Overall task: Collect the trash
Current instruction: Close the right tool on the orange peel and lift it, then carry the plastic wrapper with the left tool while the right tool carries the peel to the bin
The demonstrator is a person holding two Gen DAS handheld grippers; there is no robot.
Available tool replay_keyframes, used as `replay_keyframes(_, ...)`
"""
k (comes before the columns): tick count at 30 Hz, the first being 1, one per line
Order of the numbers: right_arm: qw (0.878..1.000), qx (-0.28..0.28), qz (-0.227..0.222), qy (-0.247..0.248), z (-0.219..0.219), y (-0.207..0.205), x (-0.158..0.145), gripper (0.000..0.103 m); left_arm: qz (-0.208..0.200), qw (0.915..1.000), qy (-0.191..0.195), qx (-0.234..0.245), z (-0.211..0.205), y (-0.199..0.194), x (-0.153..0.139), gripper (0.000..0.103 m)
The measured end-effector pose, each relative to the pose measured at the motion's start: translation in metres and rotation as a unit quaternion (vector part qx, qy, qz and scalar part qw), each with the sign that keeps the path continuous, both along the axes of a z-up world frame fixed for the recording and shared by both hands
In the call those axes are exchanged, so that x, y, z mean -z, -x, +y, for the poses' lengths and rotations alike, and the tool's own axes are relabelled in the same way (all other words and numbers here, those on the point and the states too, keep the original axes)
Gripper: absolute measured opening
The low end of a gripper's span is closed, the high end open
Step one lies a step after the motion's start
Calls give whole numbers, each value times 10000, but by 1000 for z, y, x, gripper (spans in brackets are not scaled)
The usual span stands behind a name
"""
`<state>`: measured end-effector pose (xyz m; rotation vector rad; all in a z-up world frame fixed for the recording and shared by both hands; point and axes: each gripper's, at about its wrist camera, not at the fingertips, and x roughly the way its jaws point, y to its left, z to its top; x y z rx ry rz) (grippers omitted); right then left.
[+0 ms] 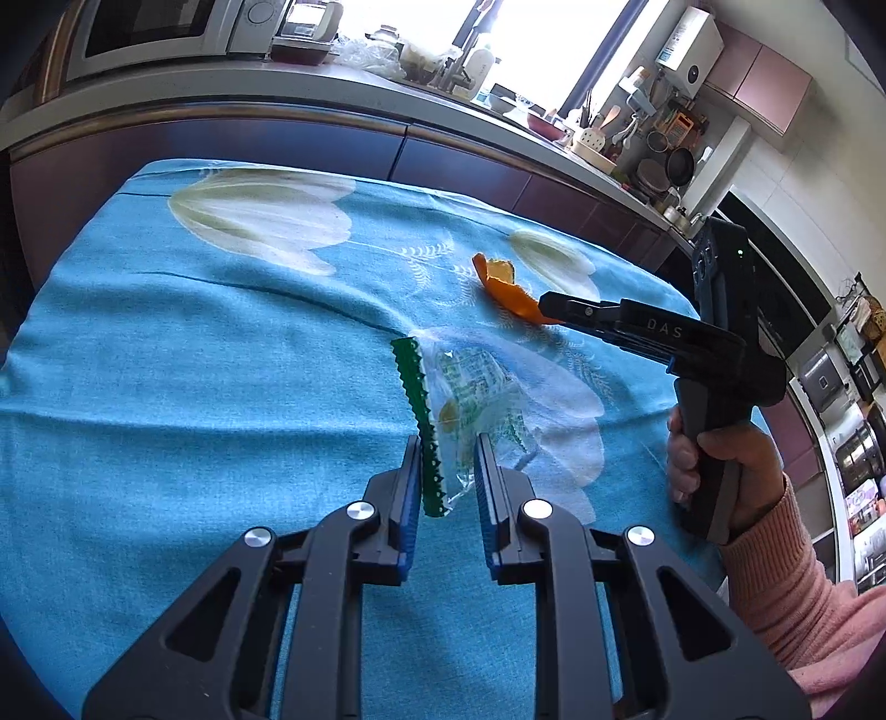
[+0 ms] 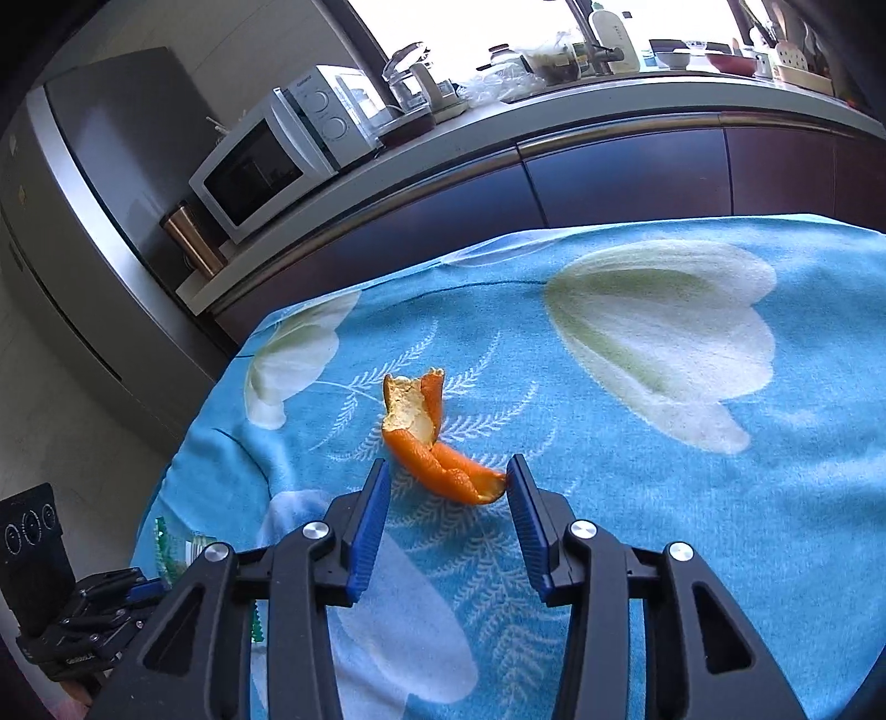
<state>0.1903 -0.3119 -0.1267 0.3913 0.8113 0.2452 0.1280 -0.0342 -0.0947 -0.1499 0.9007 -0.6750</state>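
Gripping the green-edged clear wrapper (image 1: 443, 421), the left gripper (image 1: 446, 465) rests over the blue tablecloth (image 1: 194, 387); the right gripper (image 2: 448, 487) stands open around the orange peel (image 2: 432, 443).

Wrapper (image 2: 183, 554) half-hidden behind right tool (image 2: 447, 493)

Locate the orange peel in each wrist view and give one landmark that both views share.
Left wrist view: the orange peel lies right of centre on the blue cloth, at the tip of the right tool.
Right wrist view: the orange peel lies at centre, its near end between the right tool's blue pads.
Shared landmark: the white microwave on the counter.
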Motion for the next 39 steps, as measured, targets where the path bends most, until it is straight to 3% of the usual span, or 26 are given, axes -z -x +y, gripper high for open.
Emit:
replay_keyframes(3,9999,-53,52,80,5,-4,2,41,-10,10000,13,-65,6,2,-1,19)
replay_keyframes(5,9999,-86,69,111,6,-5,2,26,-2,9999,34,-103,10,4,-2,19)
replay_keyframes(13,9999,-138,37,75,10,0,1,17,-90,9996,56,-247,26,8,-6,19)
replay_keyframes(23,9994,-264,-134,-176,26,18,-5,16,-221,9988,10,-432,43,15,-16,19)
replay_keyframes(39,9928,-947,-506,-528,81,51,-32,16,-375,9965,-30,-749,77,29,-26,19)
